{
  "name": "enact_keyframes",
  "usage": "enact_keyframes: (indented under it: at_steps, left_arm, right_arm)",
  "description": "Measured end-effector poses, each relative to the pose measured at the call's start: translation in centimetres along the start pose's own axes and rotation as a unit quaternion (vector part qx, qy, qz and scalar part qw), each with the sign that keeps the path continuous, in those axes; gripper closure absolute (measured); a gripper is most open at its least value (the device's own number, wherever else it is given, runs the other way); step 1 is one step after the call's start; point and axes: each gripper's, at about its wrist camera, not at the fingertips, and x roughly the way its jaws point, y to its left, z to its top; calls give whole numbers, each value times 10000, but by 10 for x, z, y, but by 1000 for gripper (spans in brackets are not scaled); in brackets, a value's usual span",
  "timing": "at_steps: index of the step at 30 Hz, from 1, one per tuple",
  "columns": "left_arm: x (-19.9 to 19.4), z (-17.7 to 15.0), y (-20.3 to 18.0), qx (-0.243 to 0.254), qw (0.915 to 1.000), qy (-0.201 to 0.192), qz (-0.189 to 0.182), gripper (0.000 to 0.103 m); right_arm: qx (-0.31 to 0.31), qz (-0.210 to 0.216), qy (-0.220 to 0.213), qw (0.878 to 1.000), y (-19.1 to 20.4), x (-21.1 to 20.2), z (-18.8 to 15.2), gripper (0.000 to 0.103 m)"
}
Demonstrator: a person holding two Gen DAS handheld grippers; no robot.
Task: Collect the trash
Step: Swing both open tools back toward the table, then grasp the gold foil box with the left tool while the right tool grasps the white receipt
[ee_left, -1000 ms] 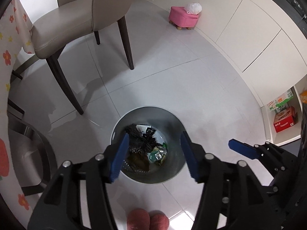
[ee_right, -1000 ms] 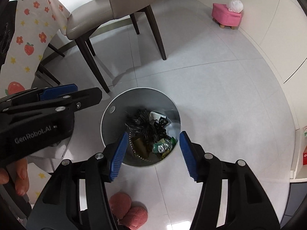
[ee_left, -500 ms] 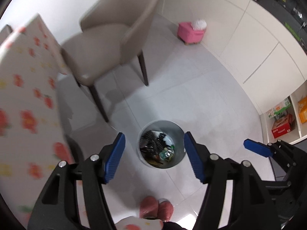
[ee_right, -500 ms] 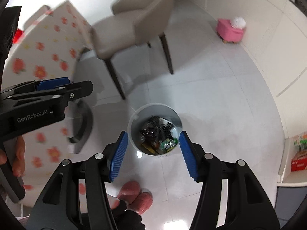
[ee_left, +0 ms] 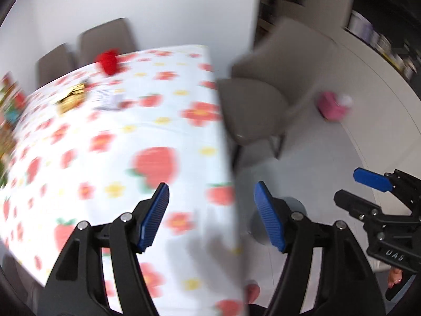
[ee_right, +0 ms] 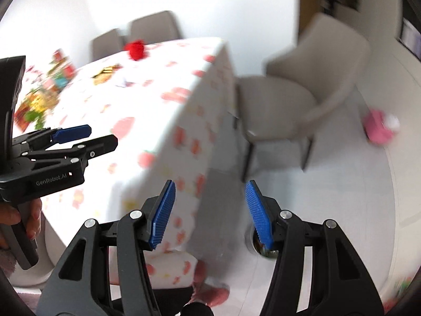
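Both views are blurred. The table (ee_left: 158, 131) (ee_right: 147, 97) in a strawberry-print cloth carries litter at its far end: a golden wrapper (ee_left: 69, 97) (ee_right: 106, 75), a white scrap (ee_left: 109, 100) and a red object (ee_left: 109, 62) (ee_right: 135, 48). The grey trash bin (ee_left: 298, 205) (ee_right: 248, 237) stands on the floor by the table's corner, mostly hidden behind a finger. My left gripper (ee_left: 211, 192) (ee_right: 102, 134) hangs over the table's edge, jaws opening, nothing between them. Right gripper (ee_right: 210, 187) (ee_left: 347, 185) is open and empty, above the corner.
A beige chair (ee_left: 263, 100) (ee_right: 289, 100) stands at the table's end, with two more at the far side. A pink stool (ee_left: 331, 105) (ee_right: 379, 129) sits by the white cabinets. Colourful packets (ee_right: 39, 97) lie at the table's left. Pink slippers (ee_right: 215, 295) show below.
Both grippers have risen from over the bin and tipped up, so the tabletop now fills the views and the bin has dropped low. The left jaws stand wider.
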Motion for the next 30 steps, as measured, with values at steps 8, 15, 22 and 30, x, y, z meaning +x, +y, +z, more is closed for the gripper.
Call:
enact_keyframes:
  at_steps: [8, 15, 22, 30]
  left_arm:
    - [-27, 10, 119, -666, 9962, -306, 479, 35]
    - [-7, 48, 216, -612, 9969, -375, 309, 35]
    - [27, 89, 276, -320, 9988, -351, 111, 35]
    - [70, 111, 314, -377, 9989, -257, 73, 35]
  right_arm:
    - [-776, 418, -118, 9960, 105, 33, 67, 49]
    - [-911, 326, -170, 9952, 190, 89, 136, 49]
    - [-1051, 19, -180, 9943, 244, 148, 190, 49]
    - [-1266, -149, 37, 9918, 245, 209, 228, 49]
